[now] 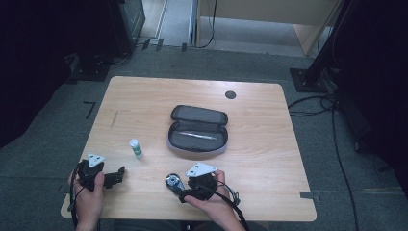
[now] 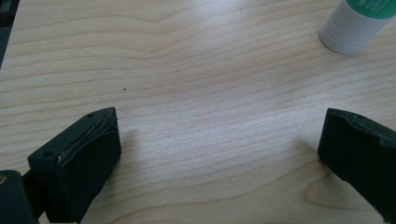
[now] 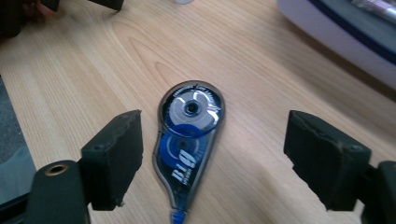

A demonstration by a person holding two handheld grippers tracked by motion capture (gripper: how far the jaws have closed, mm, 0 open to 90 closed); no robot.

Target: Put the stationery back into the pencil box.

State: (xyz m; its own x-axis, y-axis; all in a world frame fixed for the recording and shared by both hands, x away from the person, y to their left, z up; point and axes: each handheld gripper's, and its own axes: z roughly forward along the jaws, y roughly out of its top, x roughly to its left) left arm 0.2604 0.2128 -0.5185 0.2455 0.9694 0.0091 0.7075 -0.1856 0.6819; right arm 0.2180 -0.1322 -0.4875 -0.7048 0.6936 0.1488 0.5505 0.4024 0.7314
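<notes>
right gripper [image 3: 212, 154] gapes wide around a flat correction tape dispenser [image 3: 189, 140]; it may skid toward twelve o'clock. left gripper [image 2: 219, 149] gapes, empty.

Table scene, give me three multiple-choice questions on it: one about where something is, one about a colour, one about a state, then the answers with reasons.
1. Where does the correction tape dispenser lie?
A. Between the right gripper's jaws
B. Inside the pencil case
C. Beside the table's far edge

2. What colour is the glue stick's label?
A. Red
B. Green
C. Yellow

3. How is the pencil case?
A. Zipped shut
B. Open, with a pen inside
C. Open and empty

Answers: 1 A, the right gripper view shows it on the table between the spread jaws. 2 B, green shows on its white body. 3 B, its lid is folded back and a pen lies in it.
</notes>
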